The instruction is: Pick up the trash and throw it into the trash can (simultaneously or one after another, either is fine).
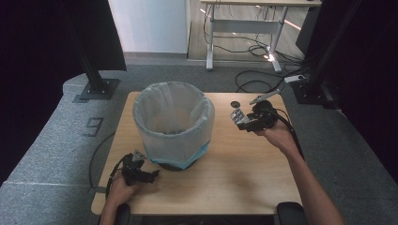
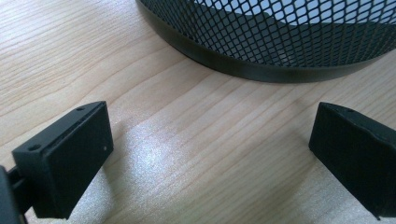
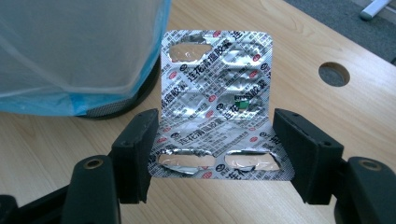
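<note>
The right gripper is clamped on a blister pack, its two jaws pressing the pack's side edges near the lower end. The silver foil pack stands up between the jaws, bent slightly so its upper part leans away from the camera riding on that gripper. Several of its pockets are torn open; one near the middle right shows a bit of green. The foil carries red and black print. In the right gripper view, the bin sits ahead and to the left of the pack, lined with a pale bag whose blue edge hangs down near the base. A round hole in the table lies ahead and to the right of the jaws. In the high view this gripper hovers above the table's far right part, beside the bin.

The left gripper has its jaws wide apart with nothing between them, just bare wood below. Straight ahead of it is the bin's black mesh wall and base ring. In the high view the left hand holds it low, close to the bin's near side.
</note>
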A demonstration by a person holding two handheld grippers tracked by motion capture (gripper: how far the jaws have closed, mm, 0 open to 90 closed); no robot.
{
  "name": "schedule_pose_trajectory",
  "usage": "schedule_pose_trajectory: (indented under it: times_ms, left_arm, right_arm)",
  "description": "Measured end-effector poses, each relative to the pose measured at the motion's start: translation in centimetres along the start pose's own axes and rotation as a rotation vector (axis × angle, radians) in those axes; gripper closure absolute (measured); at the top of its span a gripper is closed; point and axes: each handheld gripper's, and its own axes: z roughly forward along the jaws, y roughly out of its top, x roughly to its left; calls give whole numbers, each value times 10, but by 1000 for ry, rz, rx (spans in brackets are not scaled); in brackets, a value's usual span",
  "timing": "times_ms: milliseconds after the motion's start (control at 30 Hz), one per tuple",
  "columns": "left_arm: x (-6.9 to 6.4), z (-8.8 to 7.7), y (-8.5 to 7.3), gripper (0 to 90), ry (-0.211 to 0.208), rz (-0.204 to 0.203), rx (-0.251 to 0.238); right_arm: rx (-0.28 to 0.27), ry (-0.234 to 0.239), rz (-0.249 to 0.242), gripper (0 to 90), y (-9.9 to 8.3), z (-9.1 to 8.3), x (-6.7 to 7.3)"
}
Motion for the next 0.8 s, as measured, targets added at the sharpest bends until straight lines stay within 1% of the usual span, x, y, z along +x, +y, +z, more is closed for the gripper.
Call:
schedule_pose_trajectory:
  times_ms: [33,167,300,500,533,733,800]
  left_arm:
    - [0,0,0,0,0,0,0]
    - [0,0,0,0,1,0,0]
    - [0,0,0,0,0,0,0]
    - [0,0,0,0,0,0,0]
    - [0,0,0,0,0,0,0]
    - [0,0,0,0,0,0,0]
    - [0,0,0,0,0,0,0]
  right_arm:
    - [-6,9,4,332,3,-3,1]
    - [-1,1,-9,332,7,-5,2]
    - [-8,11,-9,332,14,-9,4]
    - [-19,18,-23,332,24,-16,7]
    - [-19,18,-32,332,27,-19,8]
    - [-23,27,-36,332,34,-24,10]
    - [-25,26,-45,332,37,-25,11]
